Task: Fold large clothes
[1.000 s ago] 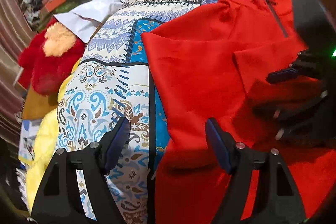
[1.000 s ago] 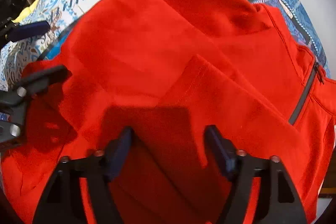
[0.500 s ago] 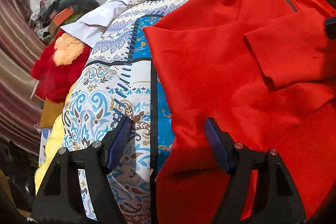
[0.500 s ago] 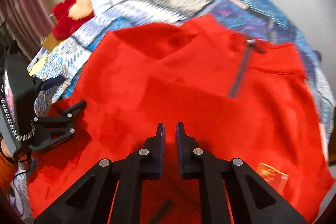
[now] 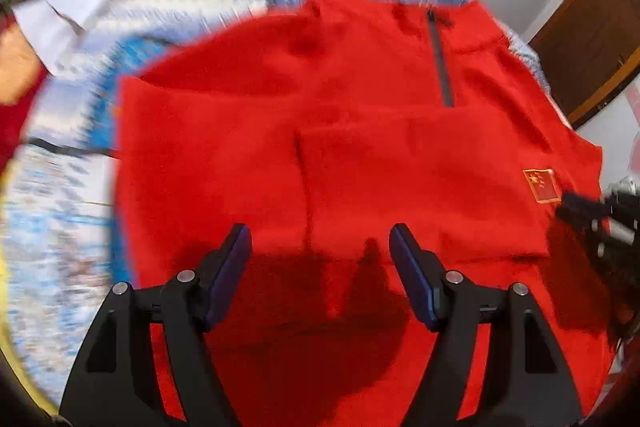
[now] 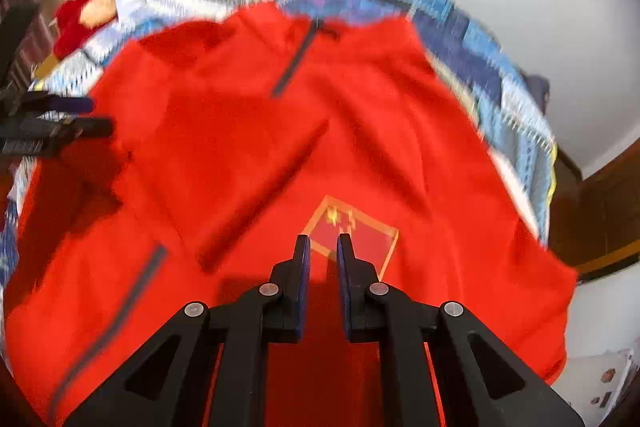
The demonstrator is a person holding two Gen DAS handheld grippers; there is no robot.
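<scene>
Right wrist shows our right gripper (image 6: 323, 247) closed, empty, over the red jacket (image 6: 360, 115); left gripper (image 5: 320, 247) open; we should grab both hem corners evenly

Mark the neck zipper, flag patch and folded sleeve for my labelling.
neck zipper (image 5: 440, 67): left wrist view, middle of the dark strip.
flag patch (image 6: 362, 237): right wrist view, its red field.
folded sleeve (image 5: 420, 179): left wrist view, mid-fabric.

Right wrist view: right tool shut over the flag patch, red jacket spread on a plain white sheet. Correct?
Not quite. The red jacket lies on a blue patterned bedcover, not a plain white sheet; the right wrist view shows it. The right tool is shut over the flag patch, holding nothing.
</scene>
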